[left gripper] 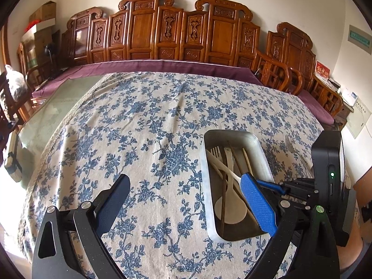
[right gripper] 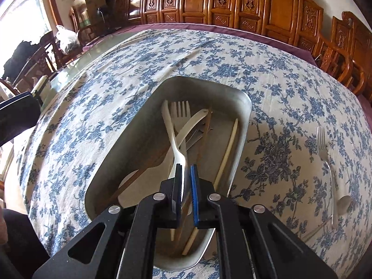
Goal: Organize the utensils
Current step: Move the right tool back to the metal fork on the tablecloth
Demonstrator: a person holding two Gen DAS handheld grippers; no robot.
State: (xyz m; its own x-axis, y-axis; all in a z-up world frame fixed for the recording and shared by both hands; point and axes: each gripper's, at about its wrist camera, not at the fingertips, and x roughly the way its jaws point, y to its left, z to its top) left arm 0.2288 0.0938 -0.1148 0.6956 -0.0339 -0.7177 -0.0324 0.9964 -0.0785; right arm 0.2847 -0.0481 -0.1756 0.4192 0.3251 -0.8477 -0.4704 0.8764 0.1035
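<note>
The left gripper (left gripper: 186,200) stands spread wide over the flowered cloth of the worktop (left gripper: 151,127), lower left of its frame, nothing between its ribbed pads. Right of centre lies the rounded metal tray (right gripper: 241,107) with a white plastic spoon (right gripper: 173,137), a plastic fork (right gripper: 181,110) and thin wooden sticks. The right gripper (right gripper: 186,169), over the tray, is nearly closed around the spoon's bowl end. At far right, a steel fork (right gripper: 324,153) lies on the cloth.

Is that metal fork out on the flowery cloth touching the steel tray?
Apart. The right wrist view shows the metal fork lying on the tablecloth, with patterned cloth plainly visible between it and the tray.
</note>
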